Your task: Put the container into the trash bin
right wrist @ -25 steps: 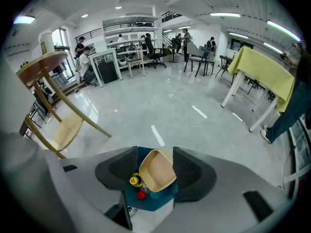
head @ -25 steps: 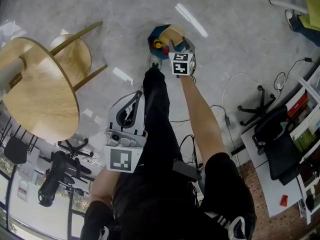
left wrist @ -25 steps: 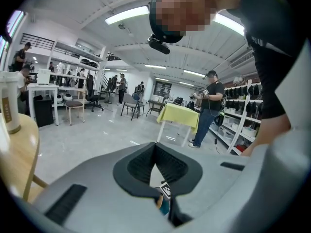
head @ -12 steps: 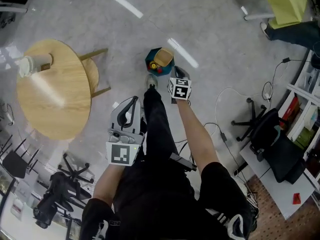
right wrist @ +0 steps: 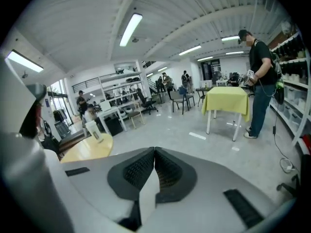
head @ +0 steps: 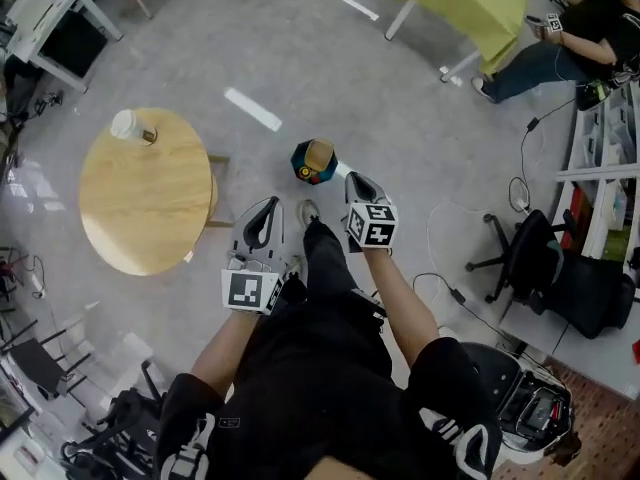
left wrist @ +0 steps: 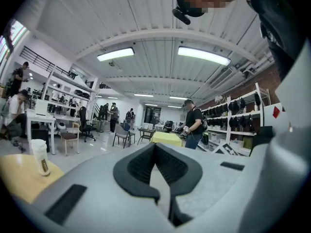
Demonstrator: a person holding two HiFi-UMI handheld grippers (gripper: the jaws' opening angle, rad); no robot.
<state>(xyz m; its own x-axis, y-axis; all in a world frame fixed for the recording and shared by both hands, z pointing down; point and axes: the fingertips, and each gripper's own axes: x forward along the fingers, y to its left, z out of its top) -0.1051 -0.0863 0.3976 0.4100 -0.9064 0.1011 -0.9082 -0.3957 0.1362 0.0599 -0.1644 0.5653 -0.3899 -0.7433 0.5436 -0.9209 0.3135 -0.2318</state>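
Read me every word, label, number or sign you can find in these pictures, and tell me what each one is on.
No text here can be read.
Cup on the round table: a dark label, too small and blurred to read.
Left marker cube and right marker cube: black-and-white square patterns only, no letters or numbers.

Open floor (head: 420,108) around trash bin (head: 302,160); round table (head: 140,203) at left.
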